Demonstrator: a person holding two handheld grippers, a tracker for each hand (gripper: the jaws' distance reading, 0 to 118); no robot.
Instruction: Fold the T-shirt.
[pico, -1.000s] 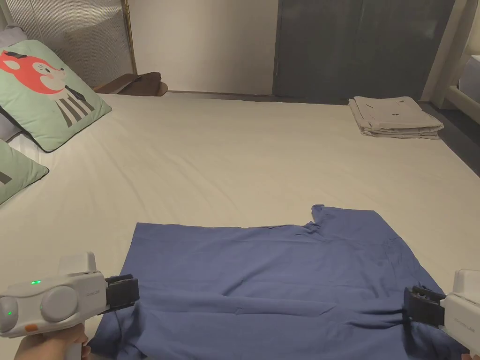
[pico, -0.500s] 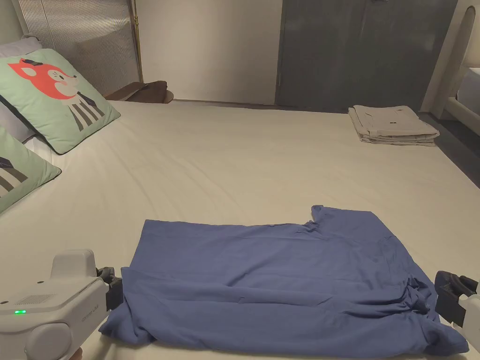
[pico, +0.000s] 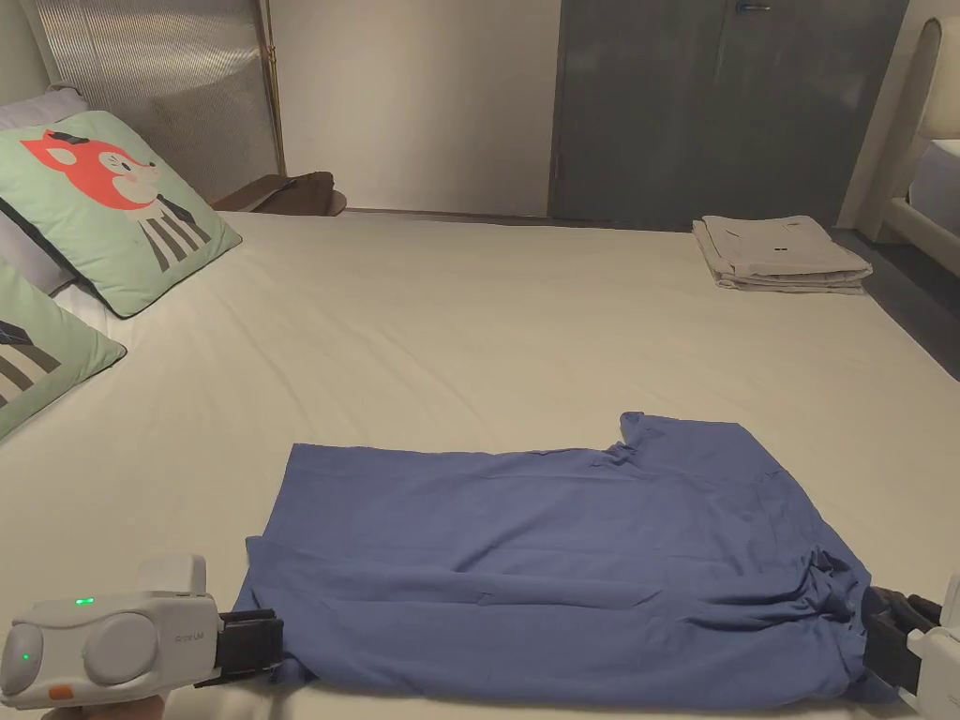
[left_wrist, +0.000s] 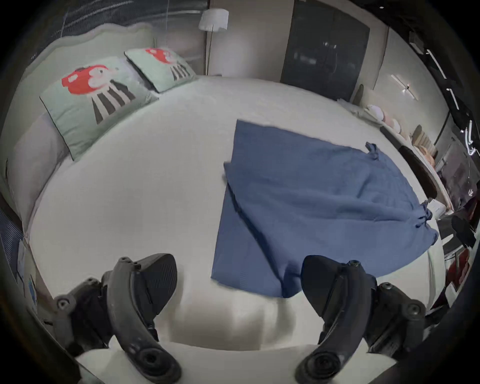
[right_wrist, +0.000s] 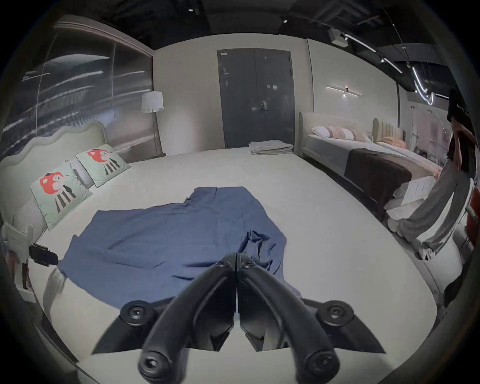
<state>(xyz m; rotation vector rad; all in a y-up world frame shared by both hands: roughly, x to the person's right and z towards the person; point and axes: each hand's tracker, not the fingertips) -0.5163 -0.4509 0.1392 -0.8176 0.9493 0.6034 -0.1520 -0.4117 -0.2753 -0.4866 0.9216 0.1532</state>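
two grippers flanked the blue t-shirt (pico: 562, 572) lying half-folded on the bed (pico: 469, 328): left gripper (left_wrist: 239, 288) gaped wide beside its corner, right gripper (right_wrist: 236, 262) was pinched together at its bunched edge.

Blue T-shirt (pico: 562, 572) lying on white bed sheet (pico: 487, 337) toward 6 o'clock in head view, near long edge folded over the body, sleeve sticking out at 1 o'clock, fabric bunched at 4 o'clock.
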